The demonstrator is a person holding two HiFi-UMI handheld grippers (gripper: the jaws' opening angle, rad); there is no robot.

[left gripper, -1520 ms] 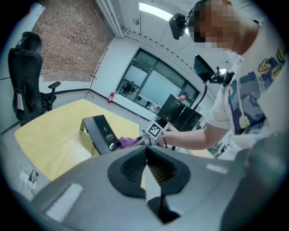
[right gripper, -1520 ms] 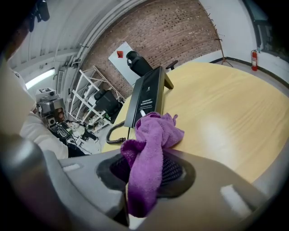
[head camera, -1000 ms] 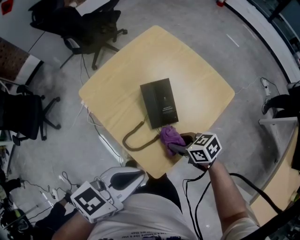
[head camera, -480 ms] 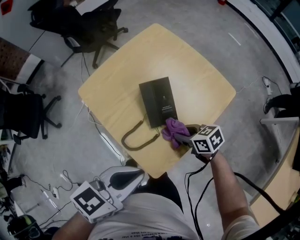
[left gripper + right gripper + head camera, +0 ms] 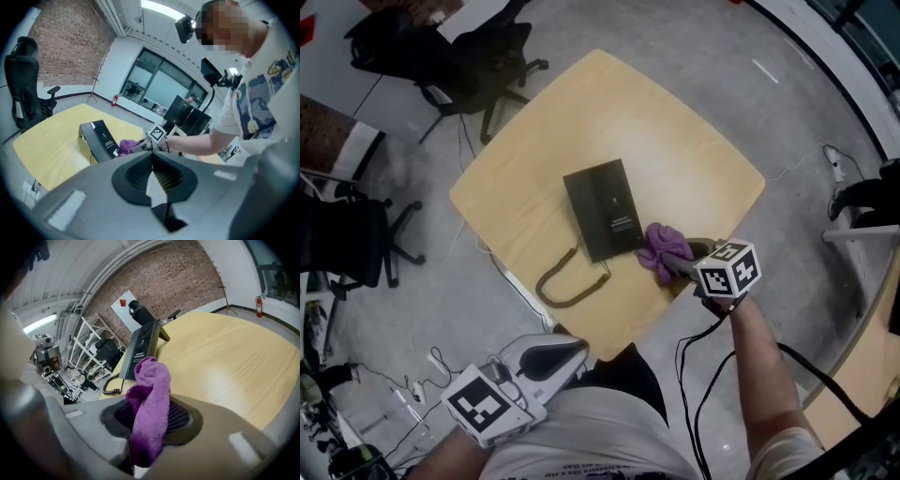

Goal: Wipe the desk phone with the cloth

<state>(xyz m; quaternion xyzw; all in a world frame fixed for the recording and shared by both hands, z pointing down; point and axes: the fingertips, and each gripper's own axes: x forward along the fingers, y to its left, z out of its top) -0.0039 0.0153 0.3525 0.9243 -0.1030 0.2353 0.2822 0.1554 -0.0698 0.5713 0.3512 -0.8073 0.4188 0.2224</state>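
Note:
A black desk phone lies near the middle of the light wooden table, with its coiled cord looping toward the near edge. My right gripper is shut on a purple cloth, held just off the phone's near right corner. In the right gripper view the cloth bulges out between the jaws, with the phone beyond it. My left gripper is held low by the person's body, off the table, its jaws shut with nothing in them; from there the phone and cloth show.
Black office chairs stand beyond the table's far left corner, and another chair stands at the left. Cables trail over the grey floor near the table's left edge. The far half of the table holds nothing.
My right gripper has carried the purple cloth up and to the right, from the table's near edge to beside the phone's near right corner. The left gripper has stayed put.

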